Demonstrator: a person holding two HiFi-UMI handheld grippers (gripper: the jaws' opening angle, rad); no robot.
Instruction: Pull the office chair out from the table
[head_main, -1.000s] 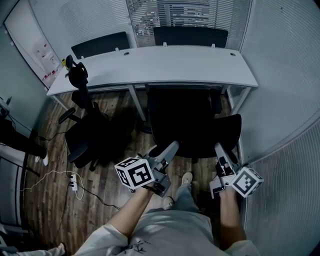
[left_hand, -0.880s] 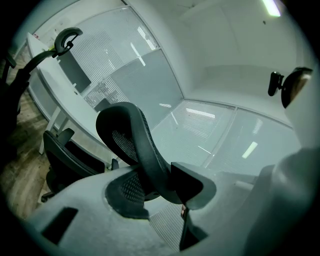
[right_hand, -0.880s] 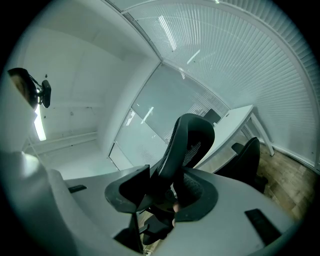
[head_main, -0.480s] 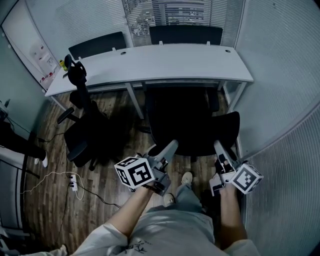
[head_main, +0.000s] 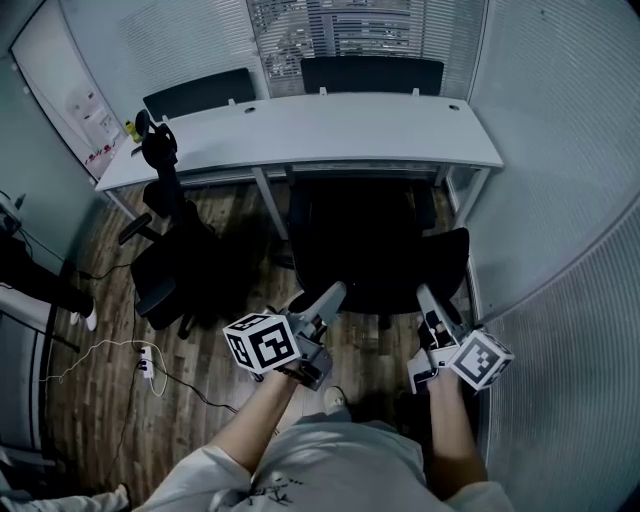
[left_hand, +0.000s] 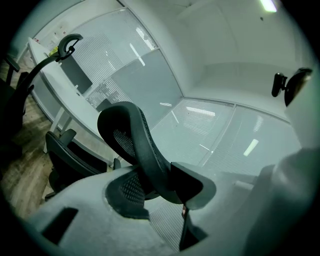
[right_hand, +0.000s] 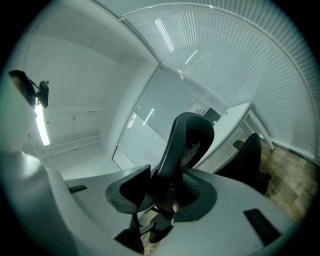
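The left claw (head_main: 333, 293) gripped the back rim of the office chair (head_main: 378, 262). The right claw (head_main: 424, 297) was closing on the same rim, pads seemingly already pressing. Beyond both claws, the seat sat partly under the table (head_main: 300, 130). The pull looked under way. Next it called for an even, level draw backward.
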